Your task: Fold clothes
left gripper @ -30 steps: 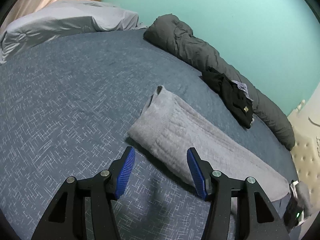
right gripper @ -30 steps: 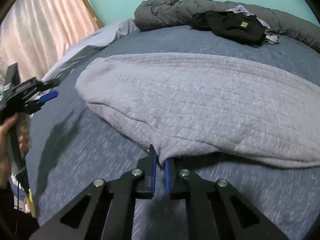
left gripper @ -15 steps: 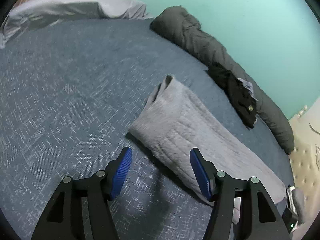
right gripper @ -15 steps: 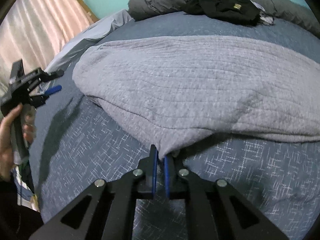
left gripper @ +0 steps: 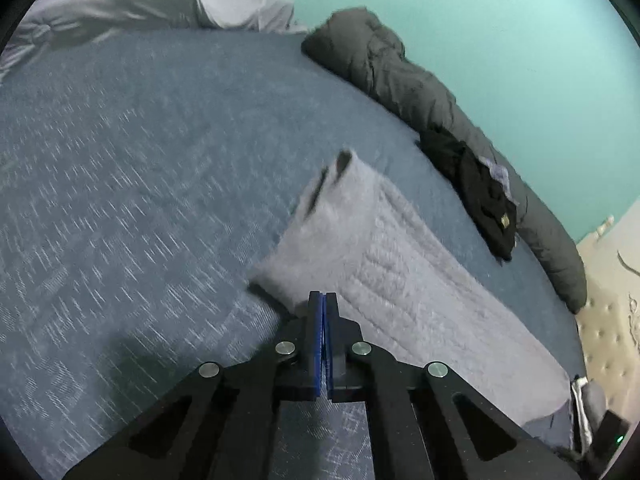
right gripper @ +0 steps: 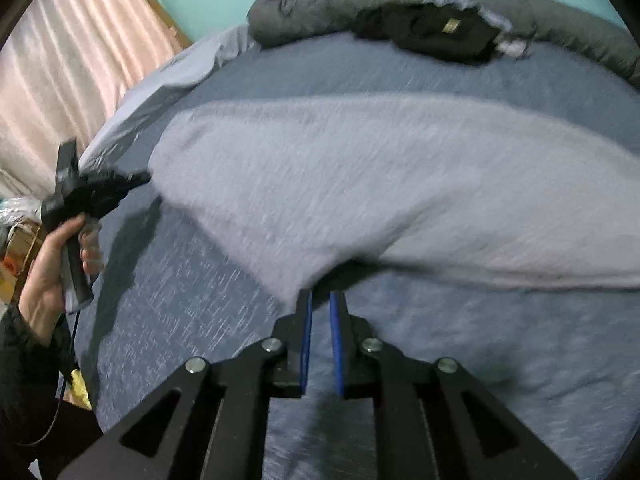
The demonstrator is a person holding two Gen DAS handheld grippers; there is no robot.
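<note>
A long grey knitted garment (left gripper: 380,248) lies folded lengthwise on the blue bed (left gripper: 120,160). My left gripper (left gripper: 323,296) is shut, its blue pads pressed together at the garment's near corner, where the edge looks slightly raised. In the right wrist view the same garment (right gripper: 360,168) stretches across the bed and is drawn to a point at my right gripper (right gripper: 320,296), which is shut on that edge. At that view's left, a hand (right gripper: 44,264) holds the left gripper (right gripper: 146,178) with its tips against the garment's far end. Both views are motion blurred.
A rolled dark grey duvet (left gripper: 380,64) runs along the teal wall with a black garment (left gripper: 484,200) lying on it. A pale pillow (left gripper: 140,4) sits at the bed's far end. A beige tufted headboard (left gripper: 608,320) stands at the right, and pink curtains (right gripper: 60,60) hang beyond the bed.
My left gripper went from wide open to shut and moved in onto the garment's near corner. My right gripper kept its hold on the opposite edge.
</note>
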